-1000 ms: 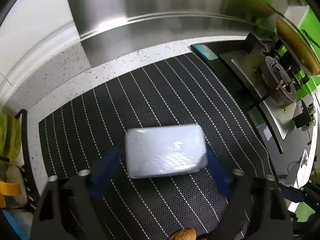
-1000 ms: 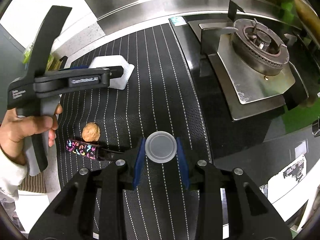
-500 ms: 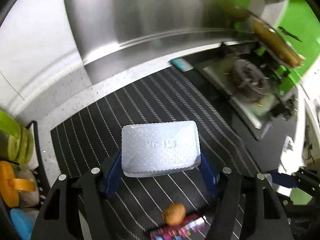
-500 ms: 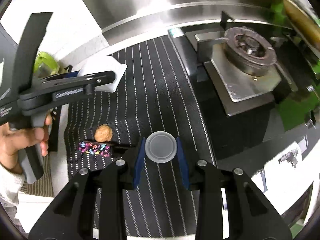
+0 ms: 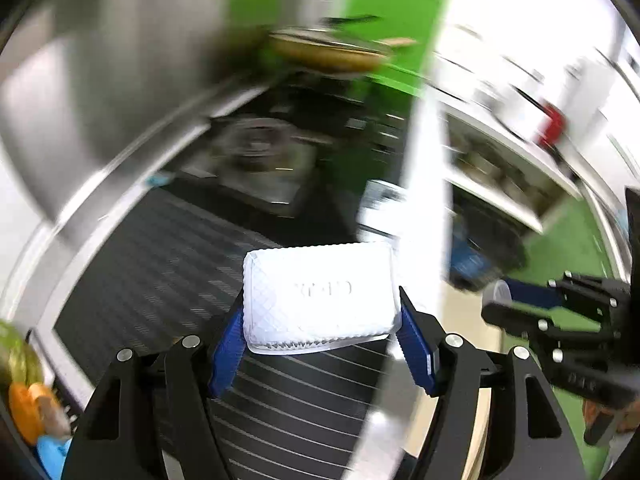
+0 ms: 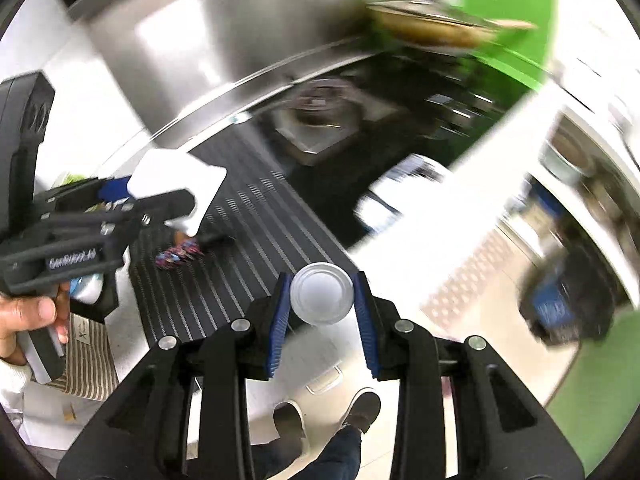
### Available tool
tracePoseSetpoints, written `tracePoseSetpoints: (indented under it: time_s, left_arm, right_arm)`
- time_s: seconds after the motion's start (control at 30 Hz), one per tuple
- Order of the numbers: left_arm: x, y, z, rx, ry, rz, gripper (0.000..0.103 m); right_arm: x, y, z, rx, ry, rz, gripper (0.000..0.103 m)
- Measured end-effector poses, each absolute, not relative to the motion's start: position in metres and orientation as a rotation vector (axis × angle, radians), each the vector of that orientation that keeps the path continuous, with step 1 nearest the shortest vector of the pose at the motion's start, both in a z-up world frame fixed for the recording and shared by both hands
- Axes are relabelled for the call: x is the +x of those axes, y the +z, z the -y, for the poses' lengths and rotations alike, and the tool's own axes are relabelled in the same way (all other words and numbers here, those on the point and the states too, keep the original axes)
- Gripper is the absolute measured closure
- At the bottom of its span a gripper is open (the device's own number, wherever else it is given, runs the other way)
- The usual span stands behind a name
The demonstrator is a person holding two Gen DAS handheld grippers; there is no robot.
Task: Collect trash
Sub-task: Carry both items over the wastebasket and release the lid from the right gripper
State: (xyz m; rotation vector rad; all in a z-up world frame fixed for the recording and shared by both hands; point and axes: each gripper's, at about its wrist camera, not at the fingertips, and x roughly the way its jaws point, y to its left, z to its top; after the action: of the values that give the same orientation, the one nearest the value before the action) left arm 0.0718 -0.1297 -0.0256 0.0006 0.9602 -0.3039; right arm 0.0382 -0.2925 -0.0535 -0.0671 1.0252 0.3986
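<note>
Carrying two pieces of trash, one in each gripper, we are holding both clear of the tabletop (image 6: 256, 216).

Item one: white plastic tray (image 5: 320, 300), lower centre of the left wrist view. The left gripper (image 5: 322, 344) is clenching it across its long axis, a blue pad at each short end, textured underside facing the camera.

Item two: round translucent lid (image 6: 322, 299), lower centre of the right wrist view. The right gripper (image 6: 322, 320) is pinching it edge to edge, flat face toward the lens.

Item three: dark bin with a blue liner (image 6: 568, 300), blurred, at the right edge of the right wrist view, on the floor; we are judging it the drop point. It is lying right of both loads, and the right gripper is looking the nearer of the two.

Item four: colourful wrapper (image 6: 178, 255), centre left of the right wrist view, lying on the striped mat, uncollected.
</note>
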Motion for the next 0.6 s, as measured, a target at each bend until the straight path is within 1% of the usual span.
tracePoseSetpoints:
  time_s: [0.13,0.3,0.43,0.6]
  left_arm:
    - [0.049,-0.03,0.182,0.055,-0.456,-0.966,0.037]
    - [0.026,-0.049,0.249,0.096,-0.599,-0.994,0.037]
    - [0.015,-0.07,0.29,0.107,-0.646,-1.023,0.037]
    - [0.012,-0.111,0.333,0.116,-0.635,-1.059,0.037]
  right_arm:
    - [-0.008,-0.05,0.353,-0.001,0.251,-1.017,0.071]
    - [-0.047,-0.059,0.42,0.064,0.114,-1.033,0.071]
    - [-0.061,-0.084,0.463,0.089,0.058,-1.062,0.071]
    - [-0.058,-0.128,0.504,0.111,0.065,-1.107,0.071]
